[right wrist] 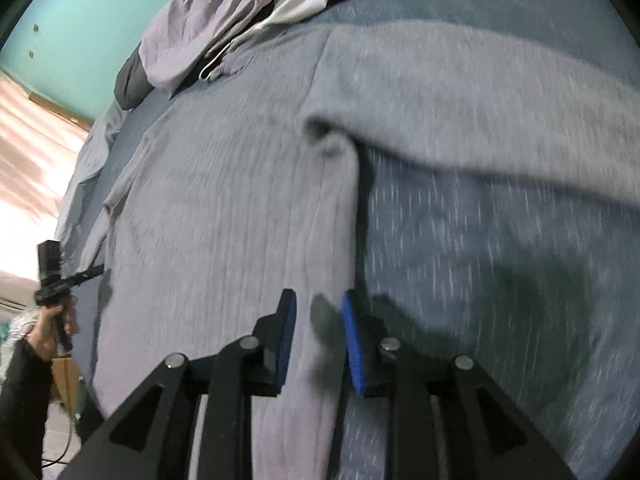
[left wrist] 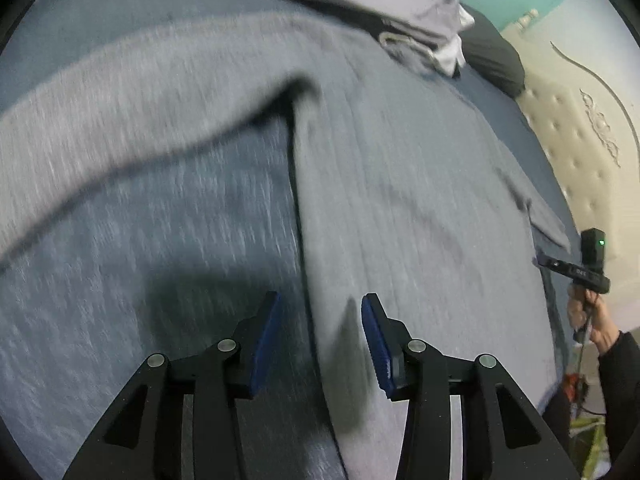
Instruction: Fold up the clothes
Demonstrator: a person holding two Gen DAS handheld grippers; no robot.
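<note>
A grey long-sleeved knit top [left wrist: 400,200] lies flat on a blue bed cover [left wrist: 160,260]. One sleeve [left wrist: 140,80] stretches away to the left in the left wrist view. My left gripper [left wrist: 320,312] is open, just above the top's left side edge. In the right wrist view the top [right wrist: 240,200] lies flat with its other sleeve [right wrist: 480,100] stretching right. My right gripper [right wrist: 318,308] is open over the top's right side edge, holding nothing. Each gripper also shows in the other view, the right one at far right [left wrist: 592,264], the left one at far left [right wrist: 52,276].
A pile of pale lilac, white and dark clothes [left wrist: 380,0] lies at the far end of the bed, also in the right wrist view [right wrist: 224,20]. A cream tufted headboard [left wrist: 572,140] stands at the right. A teal wall [right wrist: 80,20] is behind.
</note>
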